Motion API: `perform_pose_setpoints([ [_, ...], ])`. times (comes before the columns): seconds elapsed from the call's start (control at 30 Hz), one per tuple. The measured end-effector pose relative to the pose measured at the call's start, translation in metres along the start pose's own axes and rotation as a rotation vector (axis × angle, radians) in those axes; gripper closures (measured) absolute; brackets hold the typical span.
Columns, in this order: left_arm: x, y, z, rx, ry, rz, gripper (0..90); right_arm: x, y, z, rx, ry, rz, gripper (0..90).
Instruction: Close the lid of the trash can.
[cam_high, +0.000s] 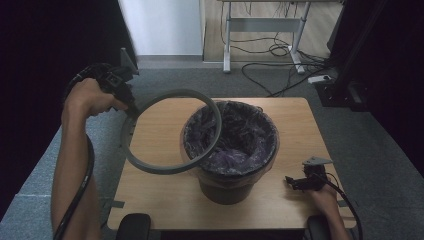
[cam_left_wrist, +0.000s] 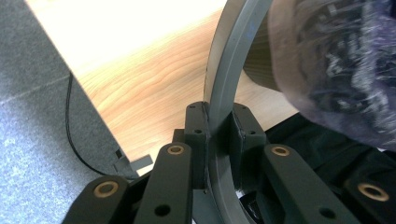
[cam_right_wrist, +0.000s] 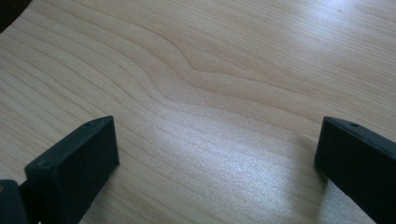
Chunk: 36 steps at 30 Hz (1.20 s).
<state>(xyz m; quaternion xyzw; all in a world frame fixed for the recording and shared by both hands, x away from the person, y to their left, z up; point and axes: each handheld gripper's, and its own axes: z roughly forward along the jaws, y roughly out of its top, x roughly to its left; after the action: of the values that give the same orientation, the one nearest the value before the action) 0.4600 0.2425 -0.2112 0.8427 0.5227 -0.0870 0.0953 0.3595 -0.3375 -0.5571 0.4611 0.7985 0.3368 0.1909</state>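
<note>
Over the table's (cam_high: 150, 200) left half, the left gripper (cam_high: 131, 111) clamps a grey retaining ring (cam_high: 172, 131) by its rim, held tilted in the air — its far edge overlaps the bin's (cam_high: 230, 187) mouth but isn't seated. Purple liner bag (cam_high: 240, 145) sits inside the bin, top folded over the rim. Right gripper (cam_high: 291, 183) rests near the table's right edge, jaws wide apart, nothing between them. My read: liner done, ring not yet on — or just lifted off; can't tell which. No readable labels or writing anywhere.

Bare forearms, no sleeves. Matte black left claw (cam_left_wrist: 218, 140) at lower centre, brass-coloured rivets along link bars. Black right claw (cam_high: 291, 182) at lower right, grey three-cornered plate, trailing black cable.
</note>
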Motion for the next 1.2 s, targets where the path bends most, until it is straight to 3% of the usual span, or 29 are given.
perform_pose_setpoints([
  [0.73,-0.090,0.075,0.035,0.085,0.010,0.170,78.8,0.000,0.000,0.000,-0.002,0.006,-0.005,0.0],
  [1.0,-0.114,0.096,0.049,0.108,0.047,0.200,78.8,0.000,0.000,0.000,0.000,0.010,-0.008,0.0],
  [1.2,-0.121,0.107,0.061,0.111,0.071,0.205,78.3,0.001,0.000,0.000,-0.001,0.014,-0.011,0.0],
])
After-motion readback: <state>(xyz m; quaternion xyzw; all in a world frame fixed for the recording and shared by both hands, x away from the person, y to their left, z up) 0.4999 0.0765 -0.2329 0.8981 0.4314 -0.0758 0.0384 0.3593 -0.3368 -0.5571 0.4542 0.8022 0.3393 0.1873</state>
